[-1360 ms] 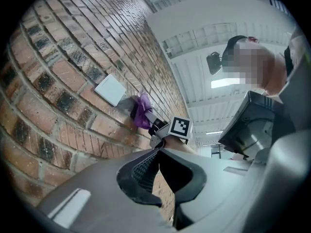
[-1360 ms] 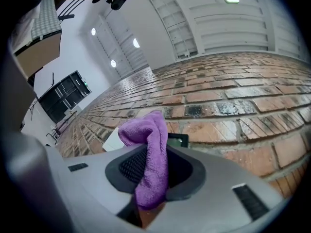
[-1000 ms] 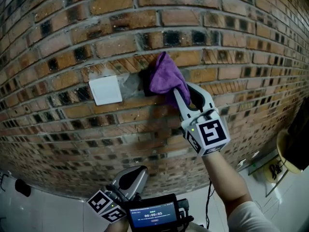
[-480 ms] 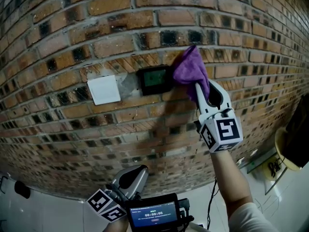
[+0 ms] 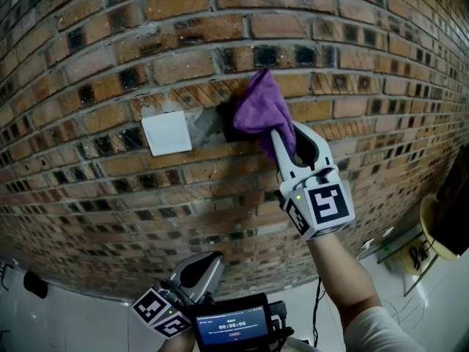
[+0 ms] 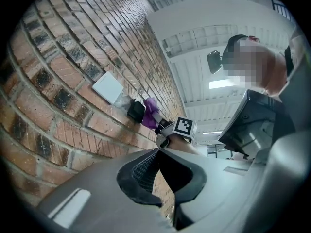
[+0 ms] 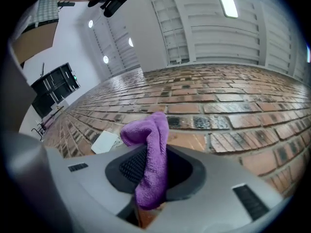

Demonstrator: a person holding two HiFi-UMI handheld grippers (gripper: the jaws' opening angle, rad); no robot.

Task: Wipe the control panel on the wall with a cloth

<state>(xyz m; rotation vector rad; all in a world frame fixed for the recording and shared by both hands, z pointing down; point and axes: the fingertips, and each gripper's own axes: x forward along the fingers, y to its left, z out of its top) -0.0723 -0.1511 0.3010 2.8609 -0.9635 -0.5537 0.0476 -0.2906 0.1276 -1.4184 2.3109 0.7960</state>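
Purple microfibre cloth point(image 5: 260, 108), one only, is clamped in our right gripper point(image 5: 281, 144) and covers most of one dark control panel point(image 5: 227, 123). One white square plate point(image 5: 167, 133) sits beside it on the red brick wall point(image 5: 110, 196). Our left gripper point(image 6: 158, 154) hangs low, jaws together and empty, in a white-ceilinged room.

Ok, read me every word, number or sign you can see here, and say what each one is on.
"00:00:06": on the screen at the bottom of the head view, as best it reads.
Other lines on that screen: too small to read.
Marker cubes: black square patterns, no words.
Wall plate: blank.
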